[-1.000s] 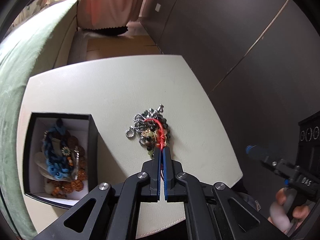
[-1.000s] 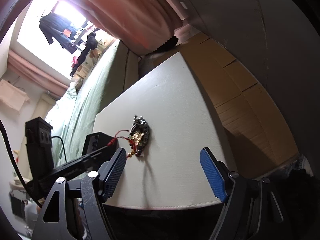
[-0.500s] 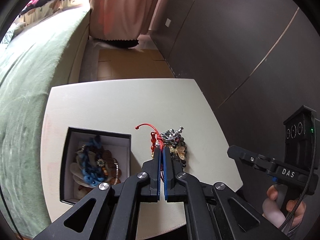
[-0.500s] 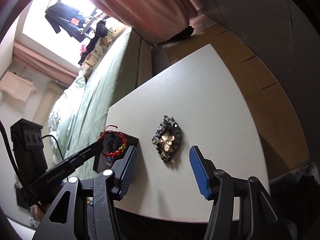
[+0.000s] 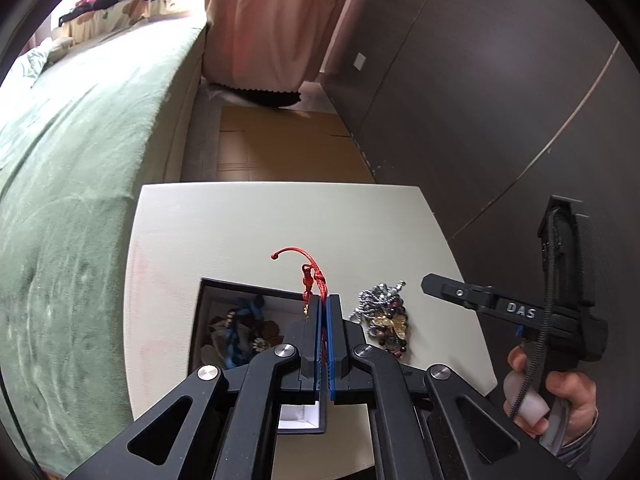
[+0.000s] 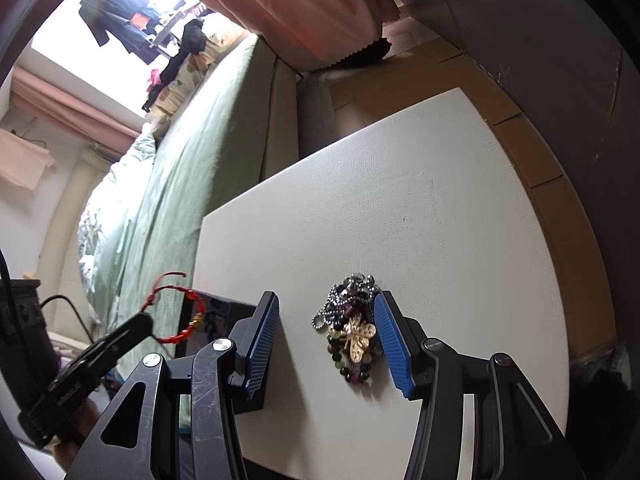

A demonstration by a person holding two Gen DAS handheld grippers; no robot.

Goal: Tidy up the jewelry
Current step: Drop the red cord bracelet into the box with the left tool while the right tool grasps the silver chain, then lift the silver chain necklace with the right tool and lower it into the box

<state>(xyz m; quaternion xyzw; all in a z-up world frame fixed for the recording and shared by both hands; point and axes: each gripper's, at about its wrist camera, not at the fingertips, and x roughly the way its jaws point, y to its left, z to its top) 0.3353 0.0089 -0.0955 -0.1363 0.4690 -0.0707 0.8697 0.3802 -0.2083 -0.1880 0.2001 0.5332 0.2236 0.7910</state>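
Cream bench (image 6: 420, 208) carries an open black box (image 5: 248, 294) of jewelry and, just beside it, a tangled jewelry heap (image 6: 352, 336).

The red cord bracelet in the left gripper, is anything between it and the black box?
Nothing visible. The red cord bracelet hangs from the shut left gripper over the open black box, which already holds jewelry but has no lid.

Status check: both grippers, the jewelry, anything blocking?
Left gripper shut on red cord bracelet, over black box. Right gripper open, closing around bead pile. Nothing blocking.
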